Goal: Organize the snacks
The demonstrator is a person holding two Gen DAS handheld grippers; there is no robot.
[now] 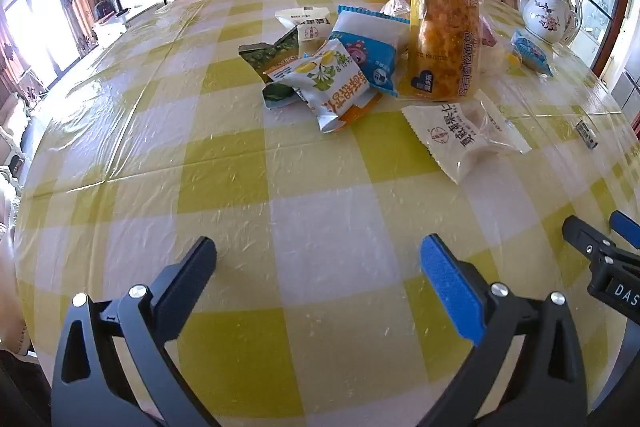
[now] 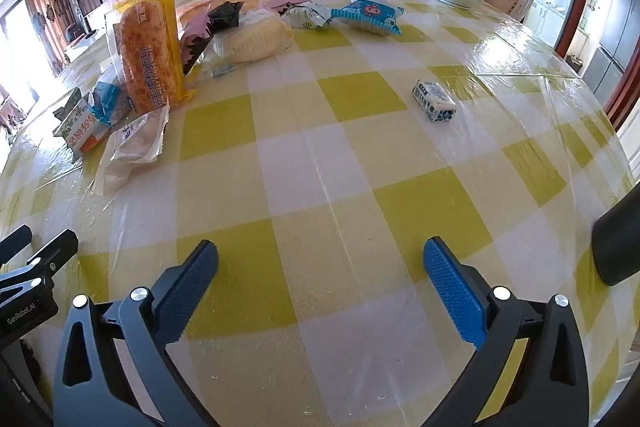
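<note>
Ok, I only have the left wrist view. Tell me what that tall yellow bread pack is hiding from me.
Observer: A round pale cake in clear wrap lies just past the bread pack, touching the pile.
Operator: Now report the right gripper. I see only its edge.
Observer: The right gripper is open, with nothing between its fingers, above bare tablecloth.
Operator: Name anything lying alone on that side.
Observer: A small blue-and-white packet lies by itself, well apart from the pile.
</note>
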